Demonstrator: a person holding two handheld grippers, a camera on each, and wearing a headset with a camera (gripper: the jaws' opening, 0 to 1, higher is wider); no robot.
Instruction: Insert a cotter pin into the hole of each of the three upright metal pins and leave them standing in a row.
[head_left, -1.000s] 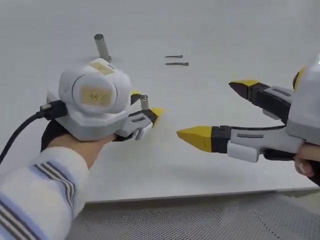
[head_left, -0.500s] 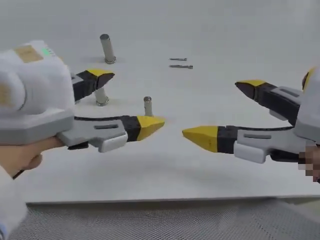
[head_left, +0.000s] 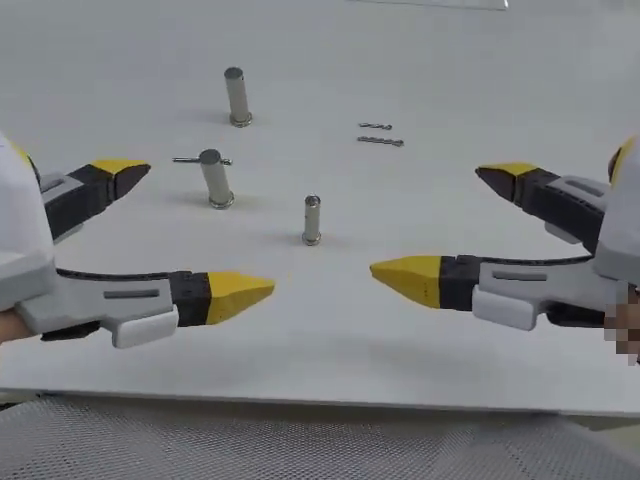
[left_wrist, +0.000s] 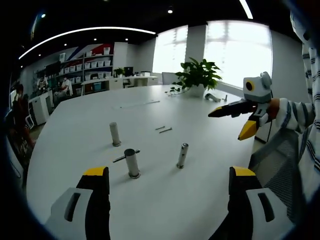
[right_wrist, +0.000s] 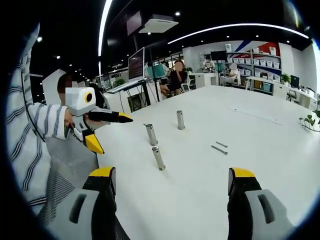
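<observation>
White table (head_left: 480, 60), head view: three metal pins standing upright, apart from each other. Rear metal pin (head_left: 237, 97) is bare. Middle metal pin (head_left: 213, 178) carries the inserted cotter pin (head_left: 188, 160) crosswise near its top, the long end sticking out to the left. Near metal pin (head_left: 312, 220) is shorter-looking and bare, and stands between the two tools. Two loose cotter pins (head_left: 380, 134) lie flat, side by side, right of the rear pin and well apart from all three. Left gripper (head_left: 203, 229) is held low over the table's near edge, jaws spread wide and holding nothing, yellow tips pointing right; the middle pin stands just beyond its gap. Right gripper (head_left: 425, 220) faces it from the other side, jaws likewise wide apart and empty, tips pointing left. Neither tool touches a pin. Left gripper view: own jaws (left_wrist: 169, 172) splayed at the bottom, the middle metal pin (left_wrist: 132, 162) with its cotter pin (left_wrist: 125, 156) nearest, the near pin (left_wrist: 182, 155) to its right, the rear pin (left_wrist: 115, 134) behind, and the right gripper (left_wrist: 226, 126) opposite, in a striped-sleeved hand. Right gripper view: own jaws (right_wrist: 172, 173) parted, three pins ahead, left gripper (right_wrist: 115, 134) beyond them at left.
</observation>
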